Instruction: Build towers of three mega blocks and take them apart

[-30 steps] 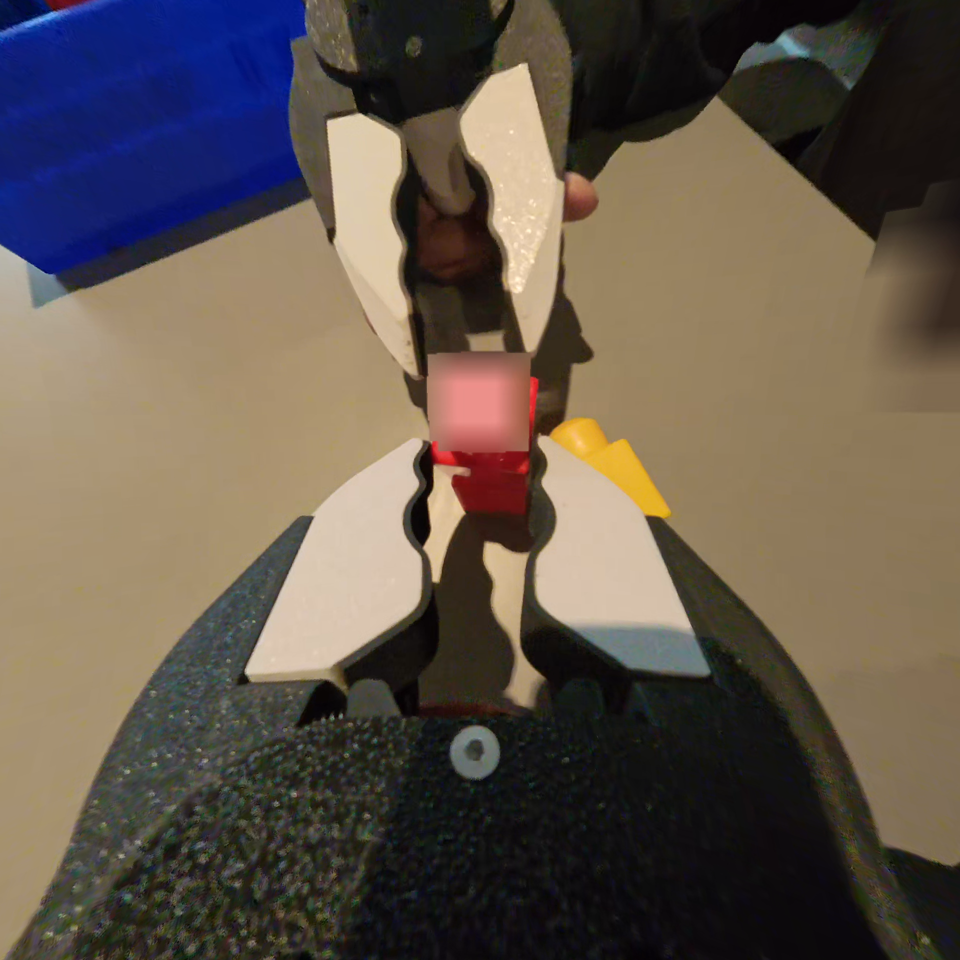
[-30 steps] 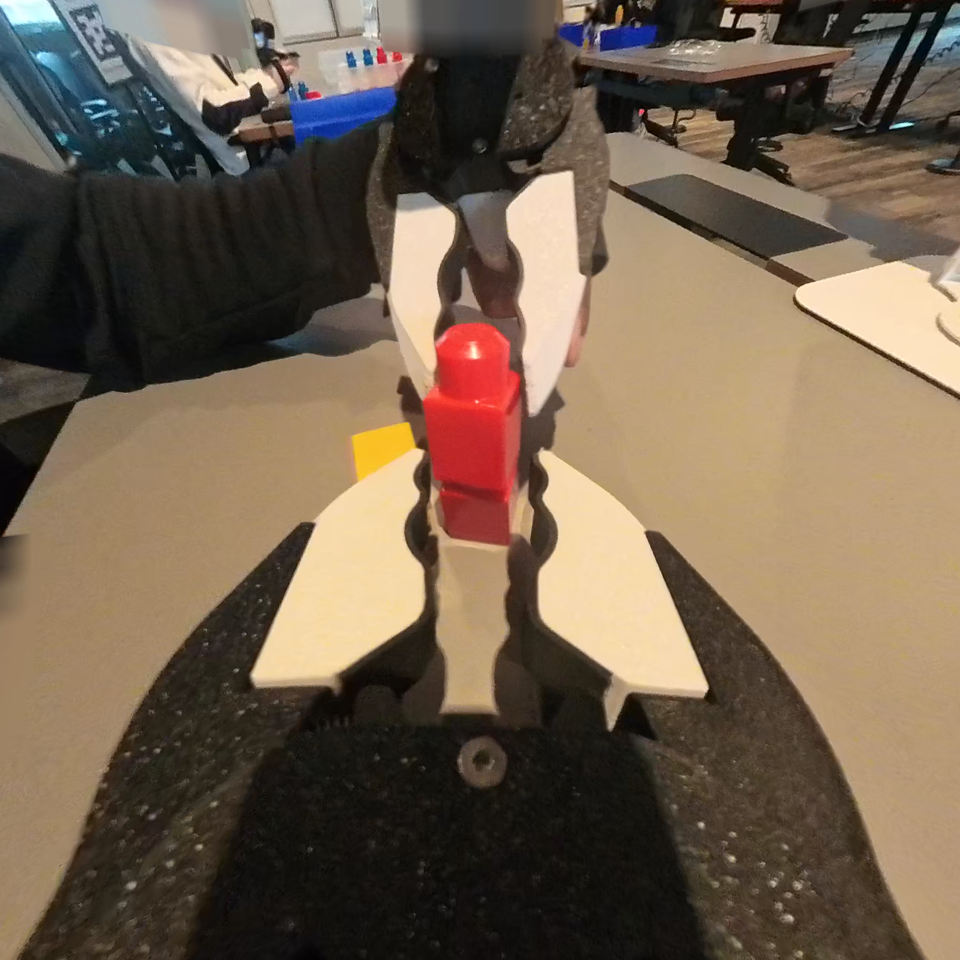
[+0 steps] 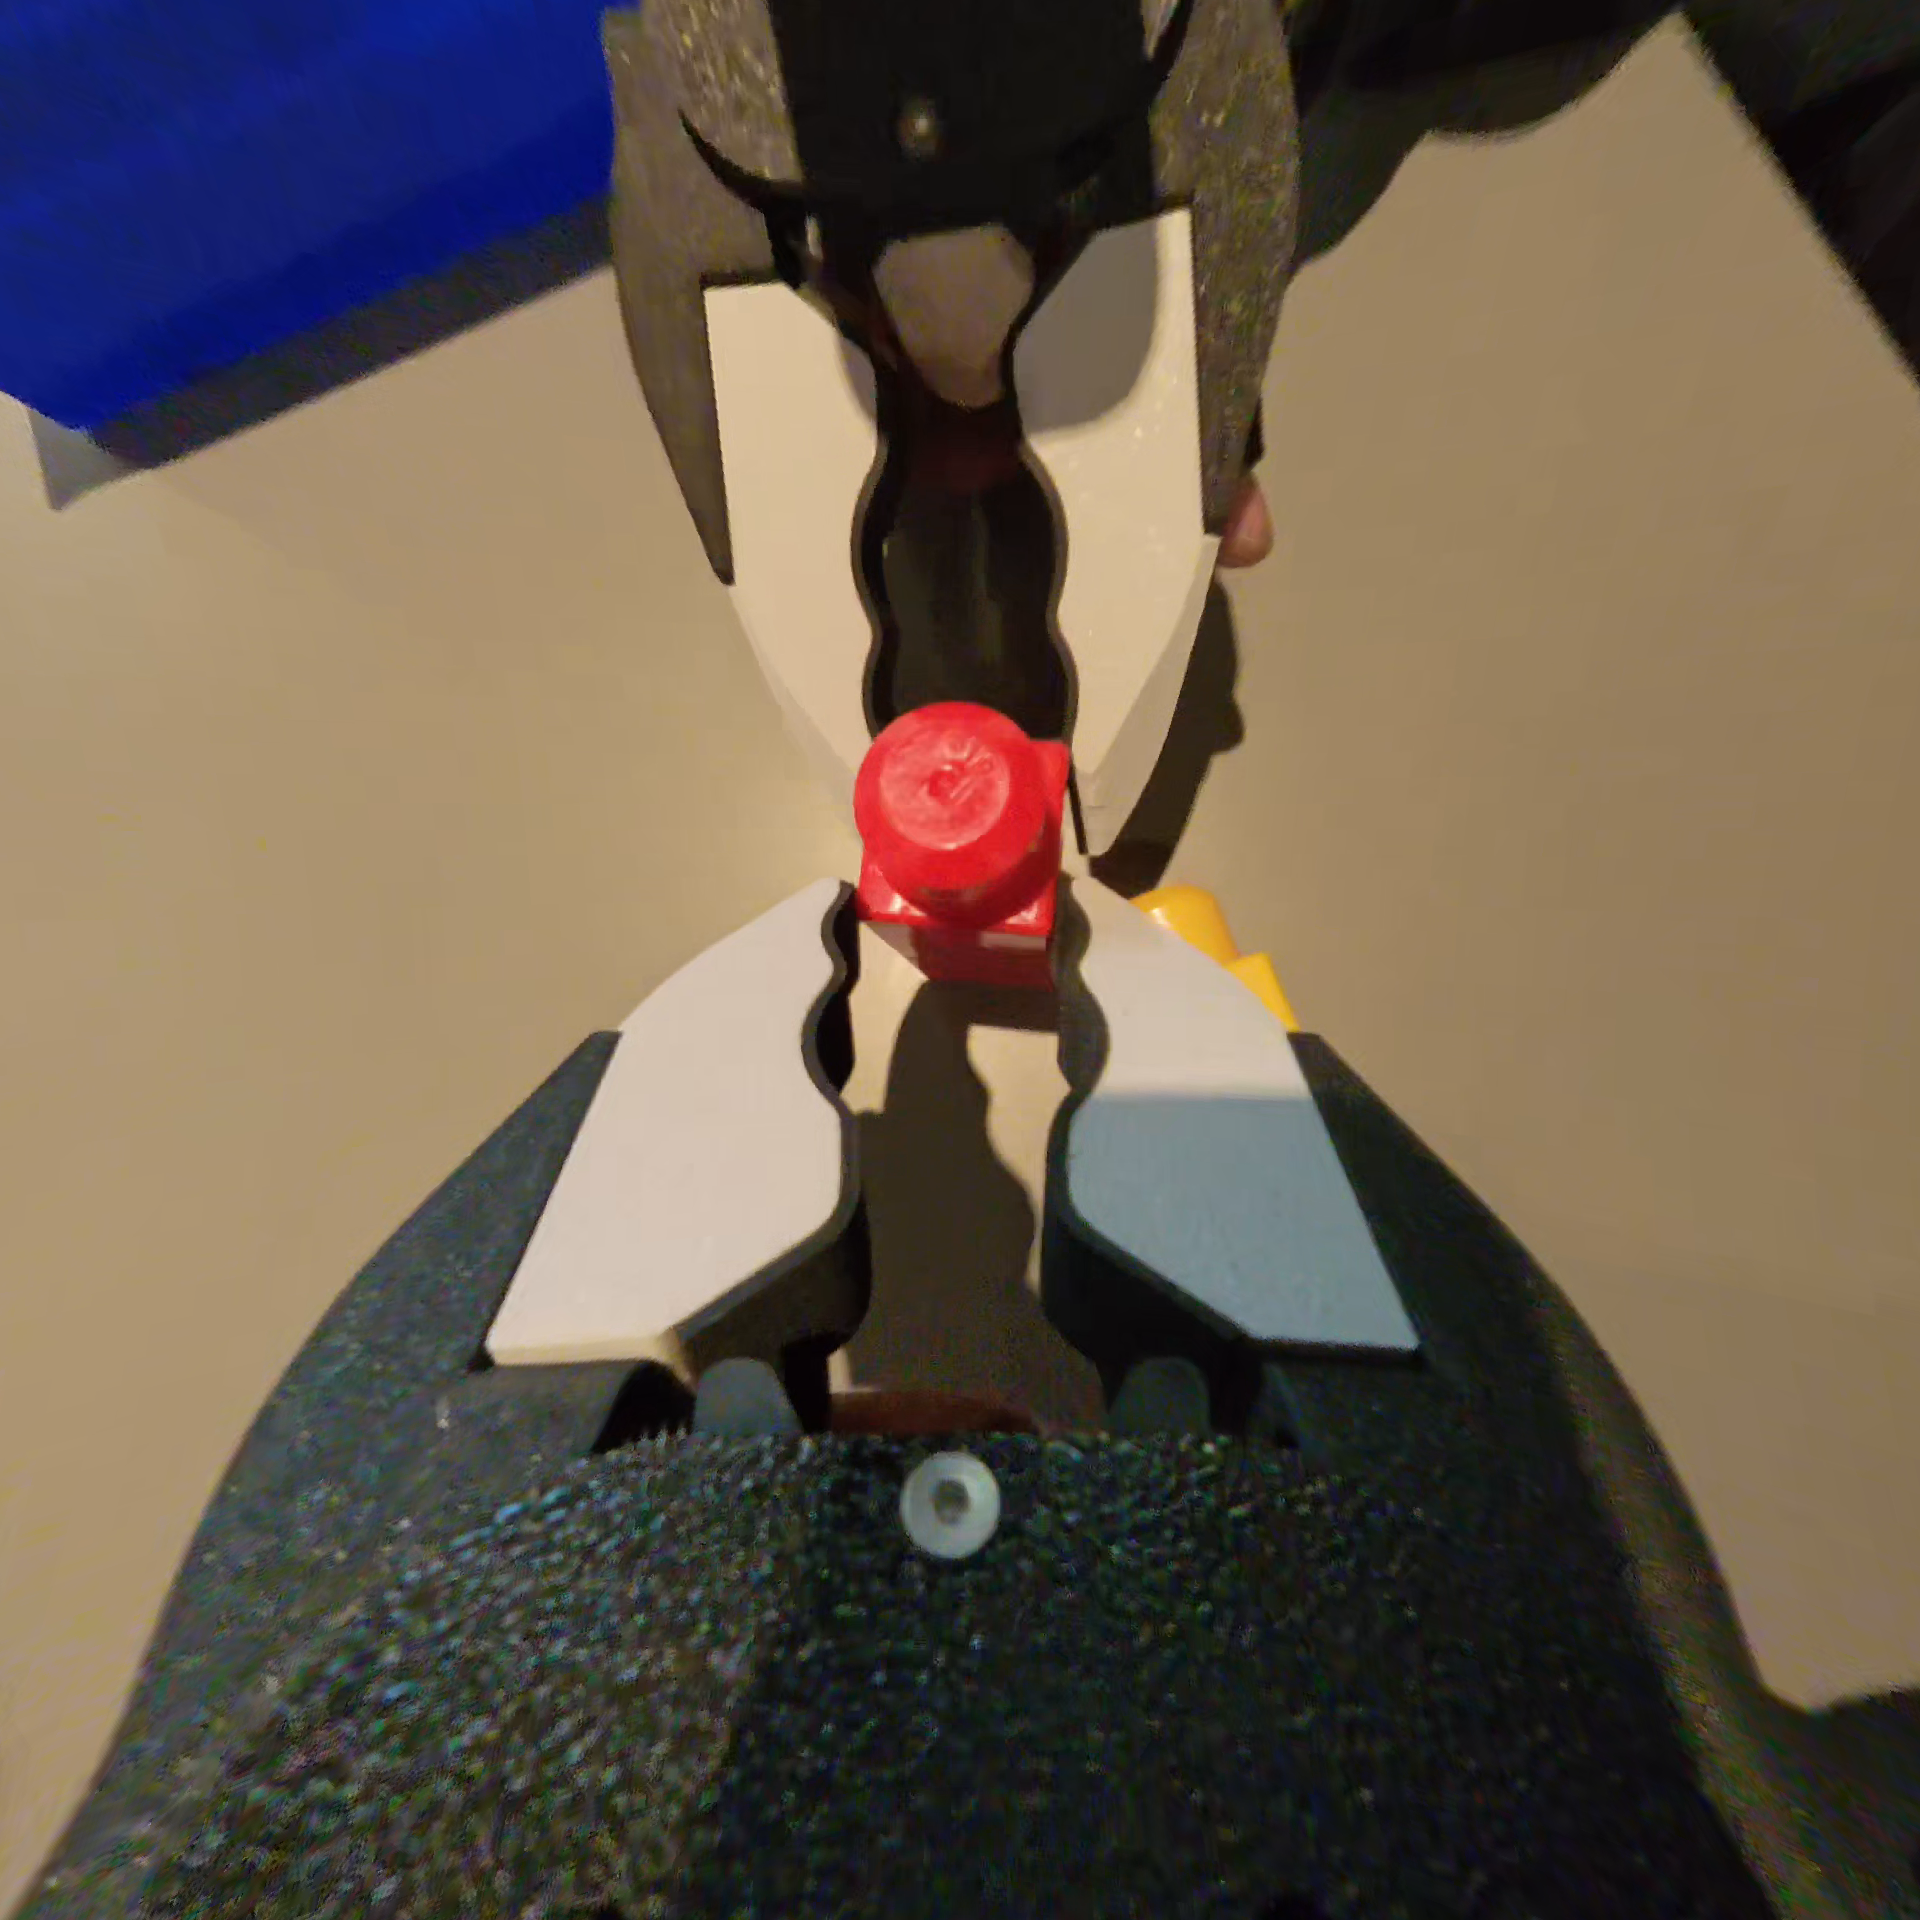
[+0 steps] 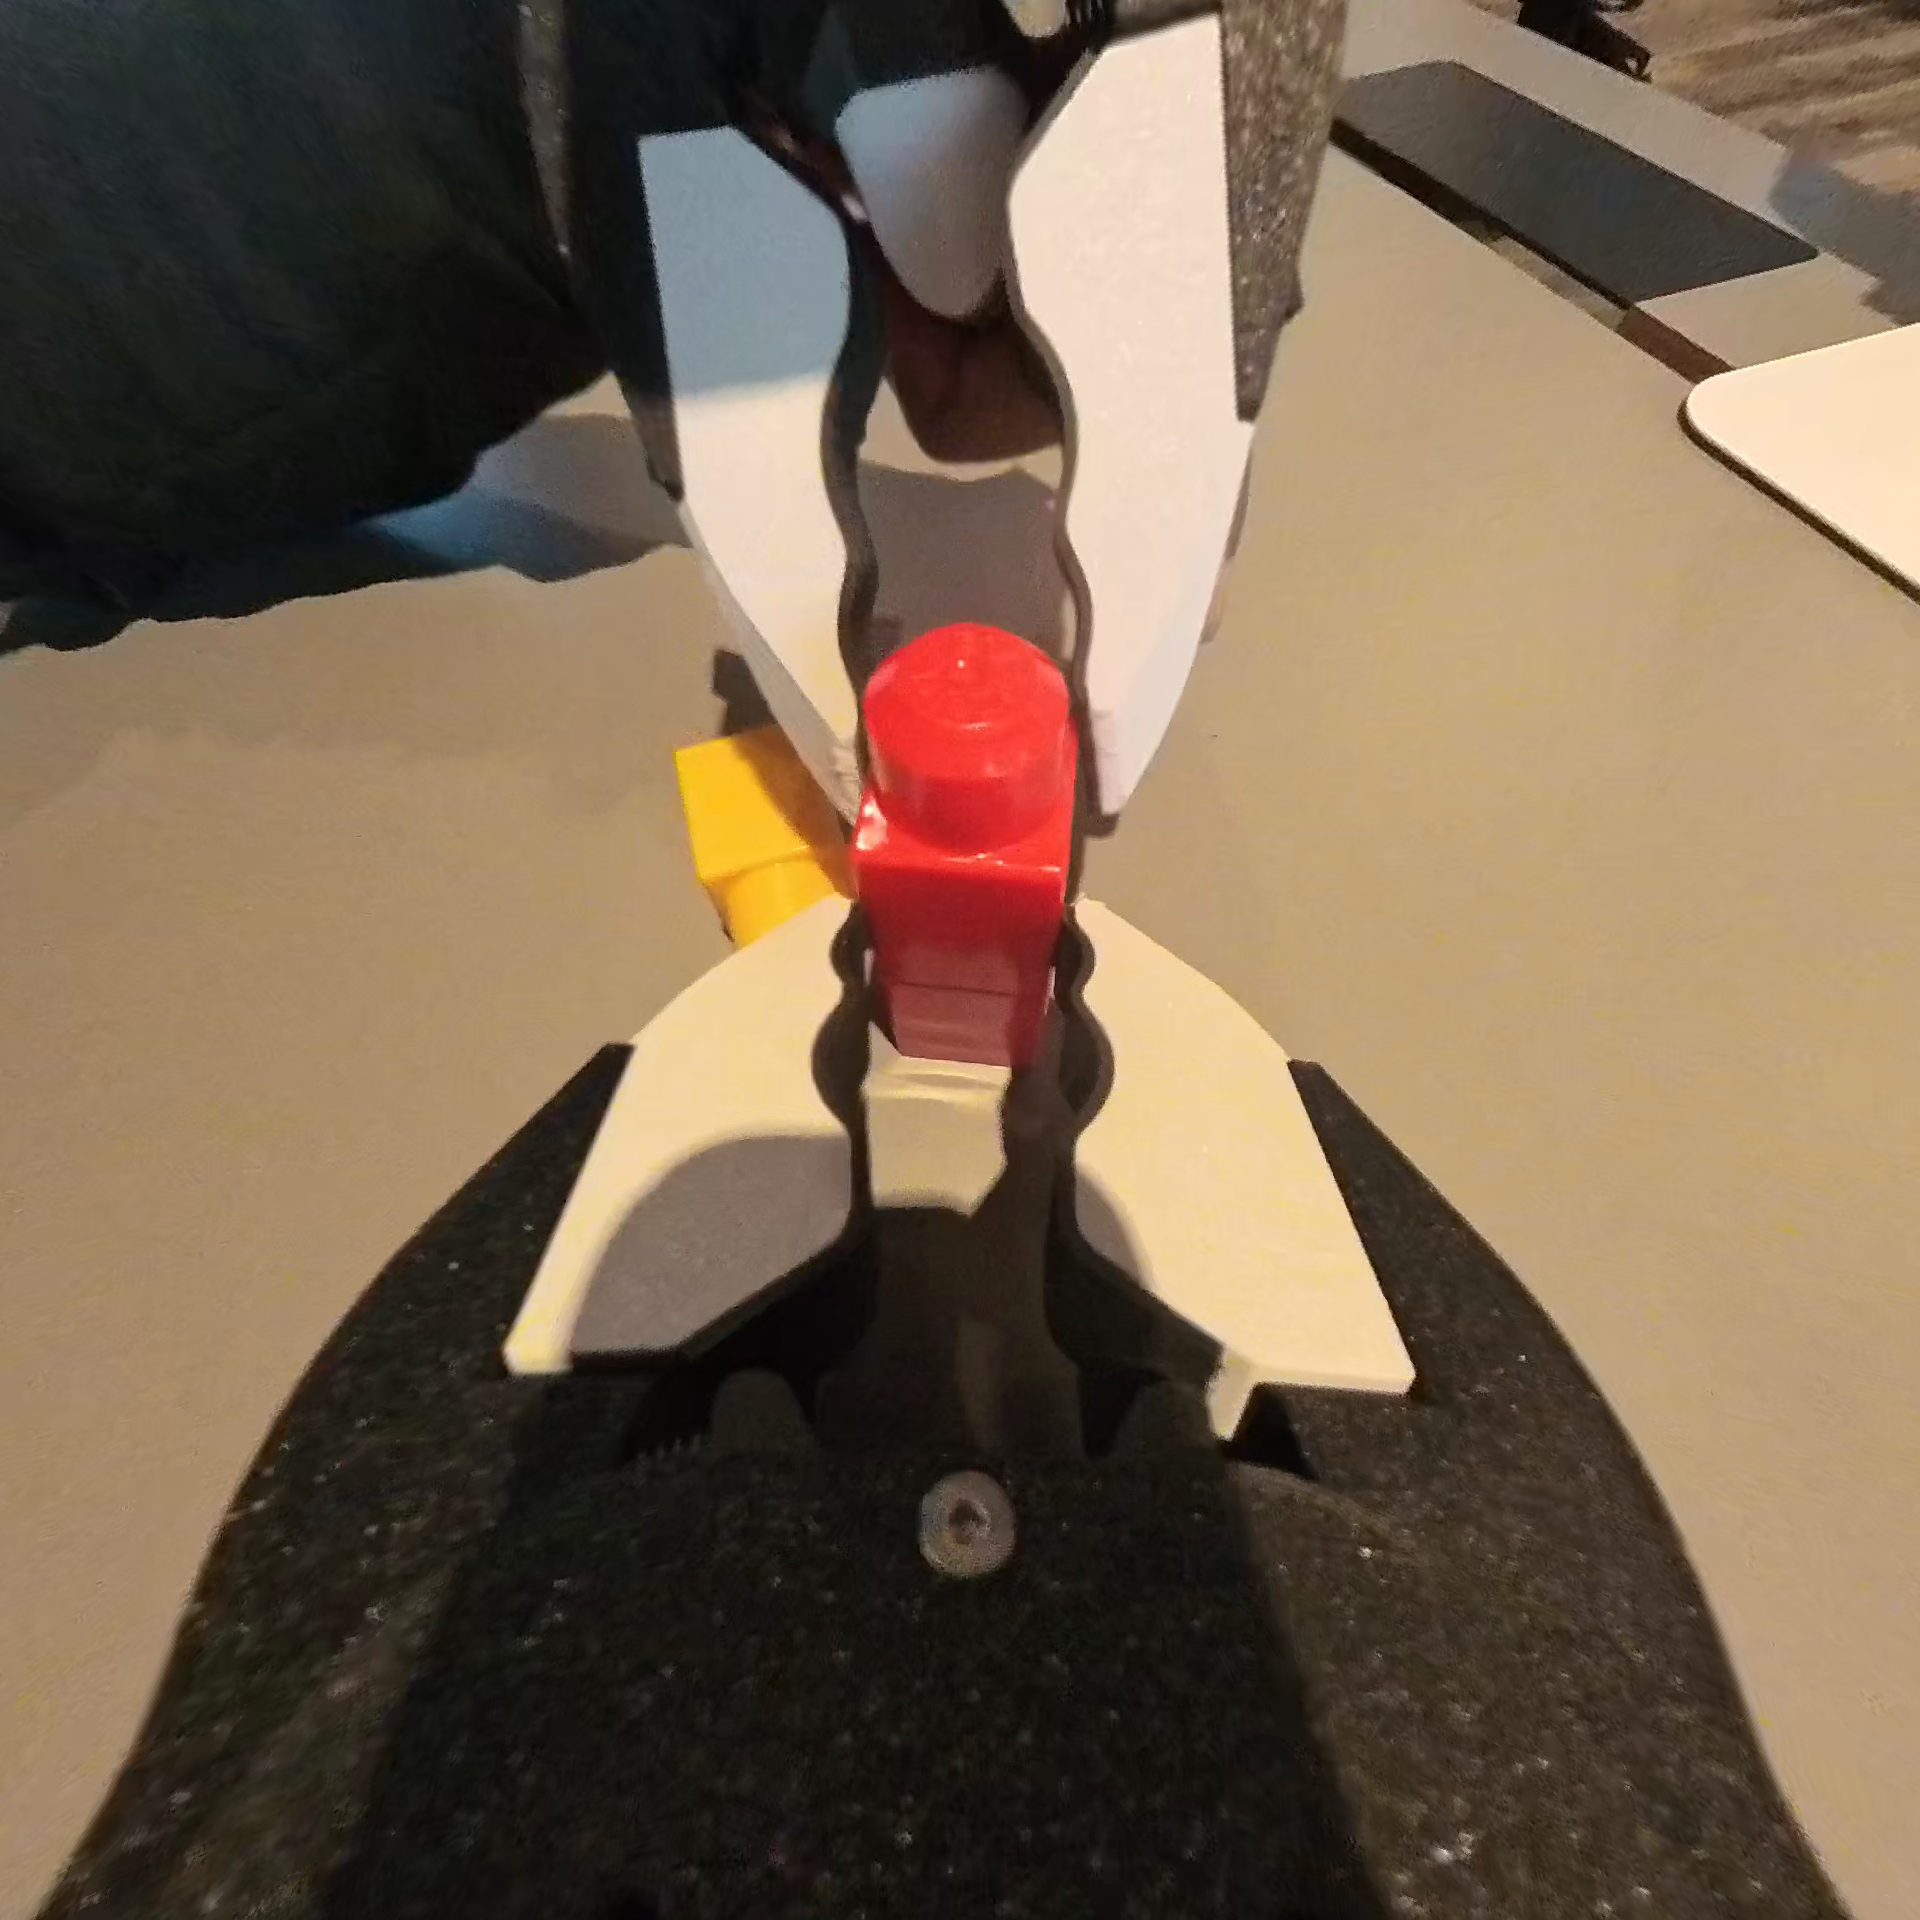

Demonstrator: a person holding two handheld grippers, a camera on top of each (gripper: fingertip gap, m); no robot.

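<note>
Pinching red stack (image 3: pixel 956 831) from opposite sides, nose to nose: left gripper (image 3: pixel 956 935) clamped on it, right gripper (image 4: pixel 961 935) clamped on it too. Cannot tell which block each one grips. Stands upright mid-table (image 3: pixel 312 883), between both sets of tips; cannot tell whether resting or lifted.

Open tabletop wide on both sides of the stack. Crowded only by yellow block (image 4: pixel 753 831), lying on its side just beside the stack, near left gripper's tip. Table edge far off, by dark mat (image 4: pixel 1558 197).

Counts: 2 red blocks, stacked; 1 yellow block; 2 grippers.

Left wrist view only: blue bin (image 3: pixel 260 177) at far corner, stack seen from above, stud top facing camera. Right wrist view only: dark sleeve (image 4: pixel 260 260), dark mat, white board (image 4: pixel 1829 447) at right edge, seam between the two reds.
</note>
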